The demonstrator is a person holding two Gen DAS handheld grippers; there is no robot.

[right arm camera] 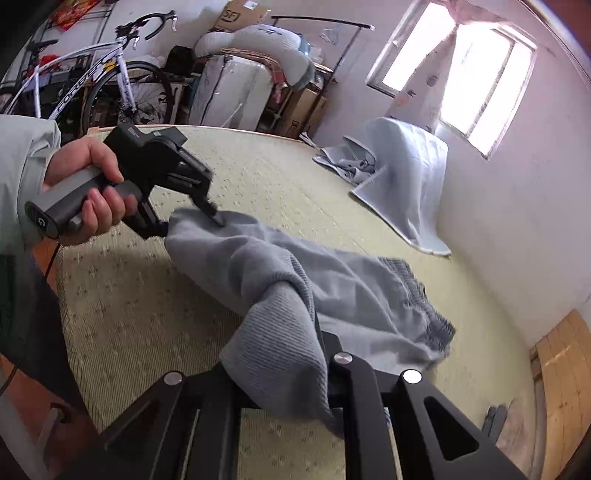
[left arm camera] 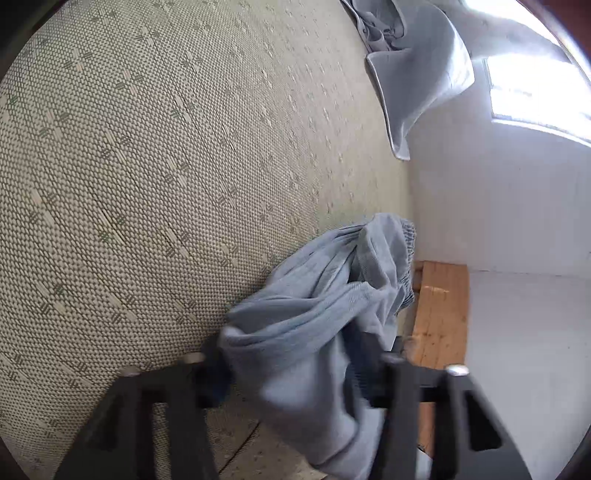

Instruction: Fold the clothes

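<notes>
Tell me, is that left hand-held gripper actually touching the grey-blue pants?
Touching. The right wrist view shows the left hand-held gripper with its fingers pinched on a corner of the grey-blue pants, the cloth bunched up at the tips.

"SF" is printed in dark letters on a cardboard box [right arm camera: 240, 14] stacked at the top of the clutter by the far wall. White lettering that seems to read "FORGE", partly hidden and tilted, is carried on the dark down tube of the bicycle [right arm camera: 79, 88]. A round logo is seen on the butt of the left gripper's grey handle [right arm camera: 44, 222], but it cannot be made out, and nothing legible is shown in the left wrist view.
</notes>
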